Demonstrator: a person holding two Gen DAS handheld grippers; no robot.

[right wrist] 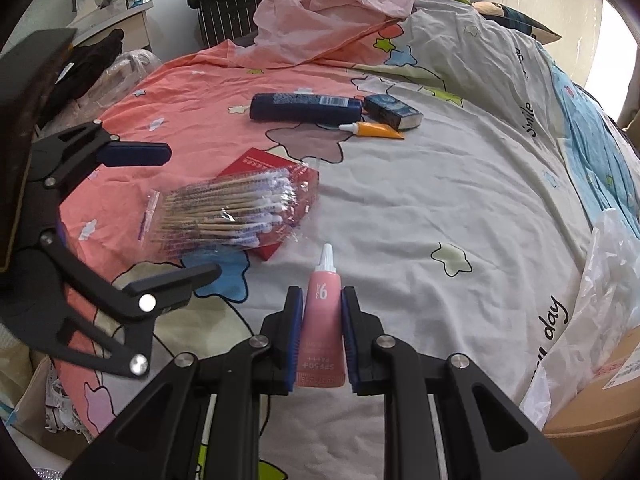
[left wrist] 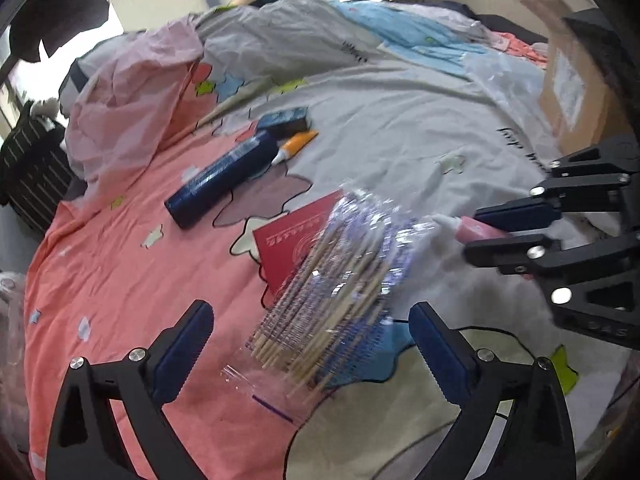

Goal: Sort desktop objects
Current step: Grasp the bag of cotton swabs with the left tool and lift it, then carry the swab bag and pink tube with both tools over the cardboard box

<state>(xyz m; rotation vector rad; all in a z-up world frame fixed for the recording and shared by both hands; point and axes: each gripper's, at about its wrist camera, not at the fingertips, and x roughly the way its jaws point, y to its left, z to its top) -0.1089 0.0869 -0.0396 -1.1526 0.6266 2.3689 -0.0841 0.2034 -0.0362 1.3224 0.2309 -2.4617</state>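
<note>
**Pink tube clamped, "SPF50+" showing**

The pink tube (right wrist: 323,328) sits squeezed between the right gripper (right wrist: 322,300) jaws, cap pointing forward. The left gripper (left wrist: 310,344) hangs wide open around the cotton swab bag (left wrist: 336,280), touching nothing. "Smile" and "day" mark the bedsheet (right wrist: 440,200).

Left wrist view: swab bag (left wrist: 340,280) motion-blurred, covering part of the red booklet (left wrist: 288,244); pink tube (left wrist: 484,229) largely hidden between hand-held gripper fingers. Cardboard box (right wrist: 592,408) cut by frame edge.
</note>
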